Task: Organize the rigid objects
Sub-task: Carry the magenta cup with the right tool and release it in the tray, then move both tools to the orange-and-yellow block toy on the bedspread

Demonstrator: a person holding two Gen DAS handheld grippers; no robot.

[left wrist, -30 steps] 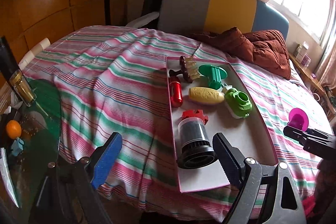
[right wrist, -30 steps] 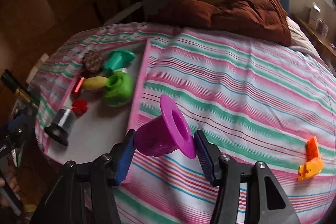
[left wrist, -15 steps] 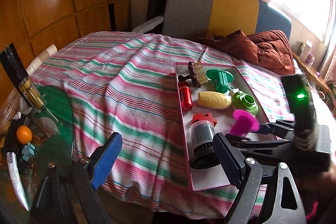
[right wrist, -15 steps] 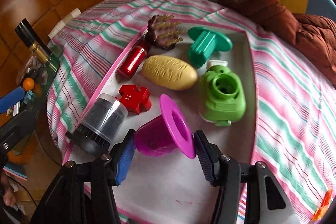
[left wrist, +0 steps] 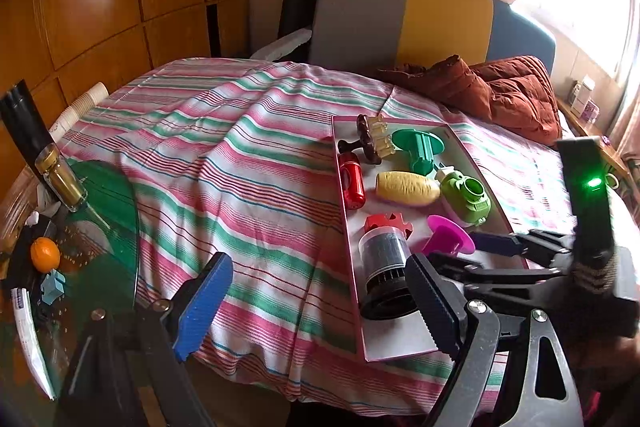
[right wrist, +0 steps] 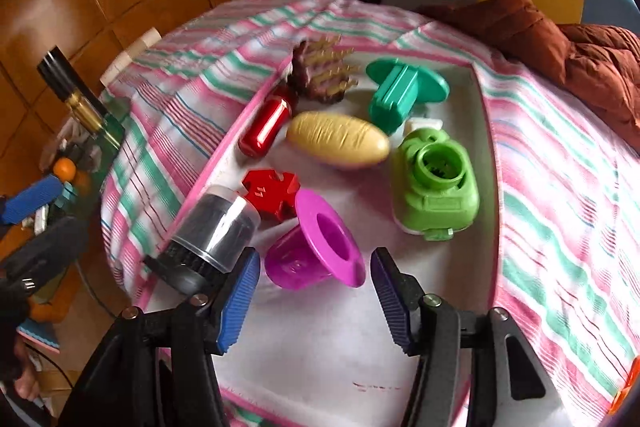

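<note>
The pink-rimmed tray (right wrist: 486, 131) holds a magenta funnel-shaped cup (right wrist: 316, 247) lying on its side between the spread jaws of the right gripper (right wrist: 314, 297), neither pad touching it. At the cup's 10 o'clock lie a red cross-shaped block (right wrist: 272, 189) and a clear-and-black cylinder (right wrist: 212, 231); at 2 o'clock, a green sharpener-like toy (right wrist: 434, 183). Farther up: yellow oval (right wrist: 338, 139), red can (right wrist: 266, 127), teal flanged piece (right wrist: 404, 93), brown spiked piece (right wrist: 320, 73). The tray rests on a striped bedspread (left wrist: 224, 163). The left gripper (left wrist: 316, 301) hangs wide open, empty.
</note>
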